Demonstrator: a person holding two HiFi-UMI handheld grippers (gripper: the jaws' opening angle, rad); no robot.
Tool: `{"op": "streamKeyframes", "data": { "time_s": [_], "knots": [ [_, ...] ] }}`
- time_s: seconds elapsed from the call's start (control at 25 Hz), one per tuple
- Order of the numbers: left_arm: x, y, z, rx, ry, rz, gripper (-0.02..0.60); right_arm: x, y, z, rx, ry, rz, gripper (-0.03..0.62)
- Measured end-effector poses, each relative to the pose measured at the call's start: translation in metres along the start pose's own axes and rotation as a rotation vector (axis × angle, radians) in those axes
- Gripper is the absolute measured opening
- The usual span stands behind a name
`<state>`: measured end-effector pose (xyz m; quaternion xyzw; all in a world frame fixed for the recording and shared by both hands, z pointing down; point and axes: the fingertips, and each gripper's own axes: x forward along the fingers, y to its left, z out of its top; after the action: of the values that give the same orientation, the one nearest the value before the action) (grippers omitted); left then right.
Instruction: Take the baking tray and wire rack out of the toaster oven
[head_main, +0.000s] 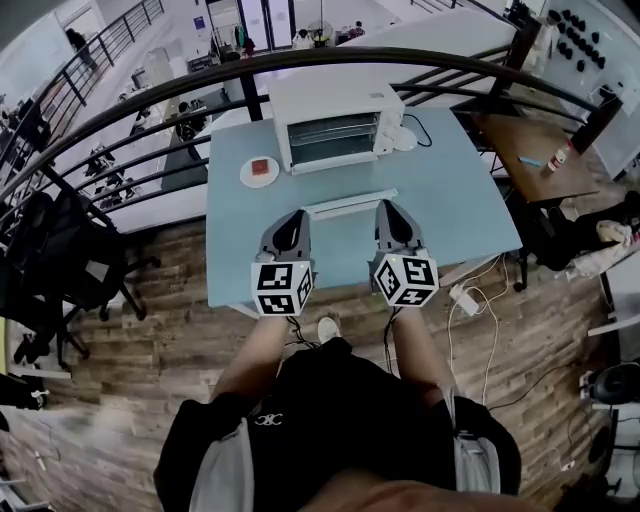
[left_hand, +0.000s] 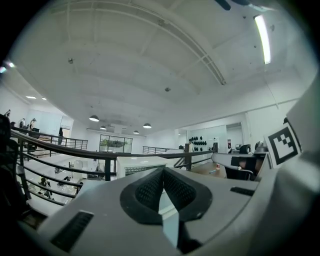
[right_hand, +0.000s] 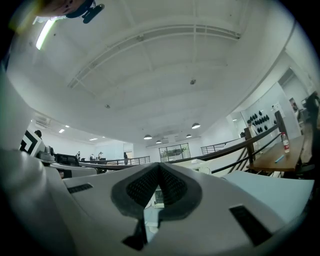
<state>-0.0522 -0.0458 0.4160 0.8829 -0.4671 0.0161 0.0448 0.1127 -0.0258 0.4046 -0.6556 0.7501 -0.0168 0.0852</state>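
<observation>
The white toaster oven (head_main: 335, 130) stands at the far side of the pale blue table (head_main: 460, 210), front open, with the wire rack (head_main: 335, 140) showing as lines inside. A thin pale baking tray (head_main: 350, 204) lies crosswise in front of it, clear of the oven. My left gripper (head_main: 300, 216) is shut on the tray's left end and my right gripper (head_main: 386, 207) on its right end. In the left gripper view a pale strip of tray (left_hand: 170, 225) runs between the closed pads (left_hand: 150, 190); the right gripper view shows the same tray (right_hand: 150, 217).
A small white plate (head_main: 261, 170) with something red on it sits left of the oven. A round white object (head_main: 405, 138) with a cable lies to its right. A black railing (head_main: 300, 60) curves behind the table, and a wooden desk (head_main: 540, 150) stands at the right.
</observation>
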Motion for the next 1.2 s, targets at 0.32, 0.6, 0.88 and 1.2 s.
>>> {"op": "streamKeyframes", "data": {
  "time_s": [0.32, 0.6, 0.88, 1.2],
  "knots": [
    [0.08, 0.04, 0.002, -0.026, 0.014, 0.025, 0.014, 0.092, -0.022, -0.01, -0.012, 0.032, 0.035, 0.002],
    [0.144, 0.052, -0.001, -0.043, 0.029, 0.023, 0.014, 0.149, -0.054, -0.015, -0.019, 0.048, 0.039, 0.002],
    [0.182, 0.059, -0.01, -0.046, 0.053, 0.01, 0.015, 0.179, -0.076, -0.031, -0.006, 0.075, 0.02, 0.002],
    [0.181, 0.083, -0.019, -0.072, 0.069, 0.077, 0.015, 0.198, -0.07, -0.043, -0.012, 0.107, 0.061, 0.002]
  ]
}}
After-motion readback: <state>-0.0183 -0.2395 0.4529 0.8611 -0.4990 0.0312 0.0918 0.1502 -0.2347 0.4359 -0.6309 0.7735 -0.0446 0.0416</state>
